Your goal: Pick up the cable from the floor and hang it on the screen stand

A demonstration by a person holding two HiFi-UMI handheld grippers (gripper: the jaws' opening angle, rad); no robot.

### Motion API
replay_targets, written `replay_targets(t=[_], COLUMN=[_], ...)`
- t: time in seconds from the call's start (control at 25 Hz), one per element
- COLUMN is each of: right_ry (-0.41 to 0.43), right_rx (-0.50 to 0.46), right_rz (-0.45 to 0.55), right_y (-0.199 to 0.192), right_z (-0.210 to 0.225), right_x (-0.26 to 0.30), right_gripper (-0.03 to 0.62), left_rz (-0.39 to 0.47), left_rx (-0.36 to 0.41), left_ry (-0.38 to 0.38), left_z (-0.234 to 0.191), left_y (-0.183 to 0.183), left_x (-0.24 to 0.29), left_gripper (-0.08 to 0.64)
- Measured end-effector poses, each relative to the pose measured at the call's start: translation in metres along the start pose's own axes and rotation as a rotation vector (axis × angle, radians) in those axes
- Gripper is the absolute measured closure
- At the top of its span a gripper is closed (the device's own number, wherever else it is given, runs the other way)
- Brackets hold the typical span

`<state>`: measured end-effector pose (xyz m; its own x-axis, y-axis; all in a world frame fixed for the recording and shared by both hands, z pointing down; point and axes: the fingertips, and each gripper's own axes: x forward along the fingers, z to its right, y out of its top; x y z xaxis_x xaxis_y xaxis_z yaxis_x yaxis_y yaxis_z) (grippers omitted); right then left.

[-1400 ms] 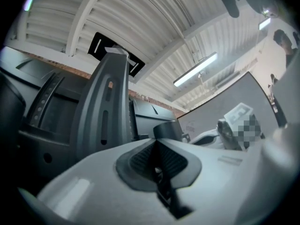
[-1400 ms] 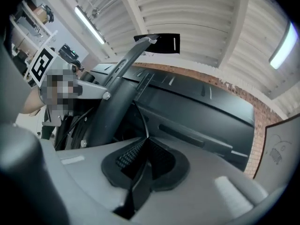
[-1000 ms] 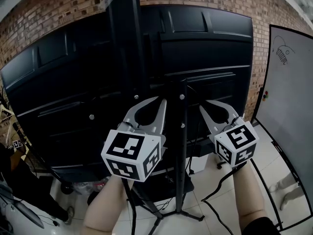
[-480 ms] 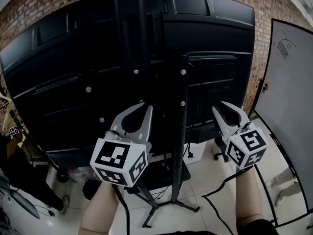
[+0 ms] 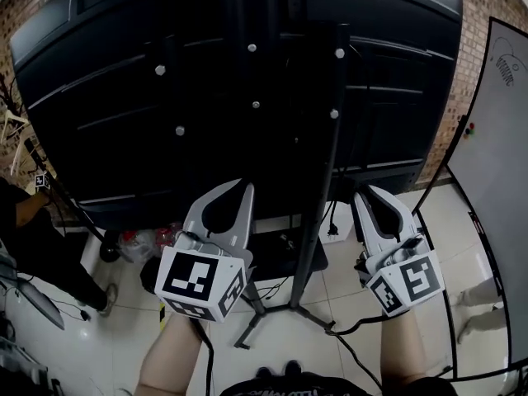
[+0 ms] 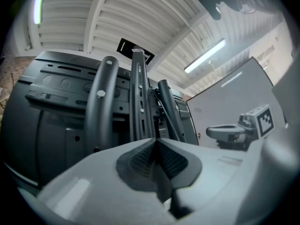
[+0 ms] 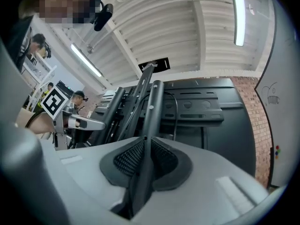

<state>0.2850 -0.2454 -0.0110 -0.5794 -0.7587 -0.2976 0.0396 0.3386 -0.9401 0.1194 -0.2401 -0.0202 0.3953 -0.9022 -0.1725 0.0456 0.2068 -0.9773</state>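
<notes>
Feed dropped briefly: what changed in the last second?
Both the left gripper and right gripper came down along the screen toward the foot of the stand. Right jaws have just been closing, nothing between them. Left jaws stay shut; screen and stand unmoved.

Back of the screen [image 5: 124, 106] and the stand [image 5: 320, 190] recorded as black, dotted with small pale screw heads. Left gripper [image 5: 234, 190] and right gripper [image 5: 369, 195] noted as light grey; pads [image 6: 139, 161] black with a fine ribbed grid. Each cube [image 5: 200, 280] is printed with black-and-white square markers. Brick wall [image 5: 472, 48] red-brown, pale mortar lines. Whiteboard [image 5: 503, 147] white, black-framed. Floor [image 5: 285, 341] tiled white; black cable [image 5: 351, 330] seen on it. Ceiling [image 6: 140, 13] white, ribbed.
</notes>
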Motion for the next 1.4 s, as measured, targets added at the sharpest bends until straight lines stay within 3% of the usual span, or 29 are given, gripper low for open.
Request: replay_targets(t=[0.32, 0.8, 0.96, 1.4], right_ry=[0.032, 0.086, 0.101, 0.099], right_rx=[-0.012, 0.058, 0.025, -0.001], right_rz=[0.018, -0.144, -0.155, -0.168], right_y=[-0.039, -0.116, -0.119, -0.116], right_z=[-0.063, -0.111, -0.115, -0.108], right_x=[-0.03, -0.059, -0.06, -0.062], right_gripper=[0.584, 0.584, 0.584, 0.584], left_rz=[-0.053, -0.142, -0.159, -0.18], left_rx=[-0.026, -0.133, -0.172, -0.175], left_ry=[0.031, 0.065, 0.066, 0.029], left_z=[0.013, 0.033, 0.039, 0.054], left_y=[-0.048, -0.136, -0.145, -0.15], left_x=[-0.052, -0.086, -0.087, -0.088], left_gripper=[0.554, 0.554, 0.554, 0.555])
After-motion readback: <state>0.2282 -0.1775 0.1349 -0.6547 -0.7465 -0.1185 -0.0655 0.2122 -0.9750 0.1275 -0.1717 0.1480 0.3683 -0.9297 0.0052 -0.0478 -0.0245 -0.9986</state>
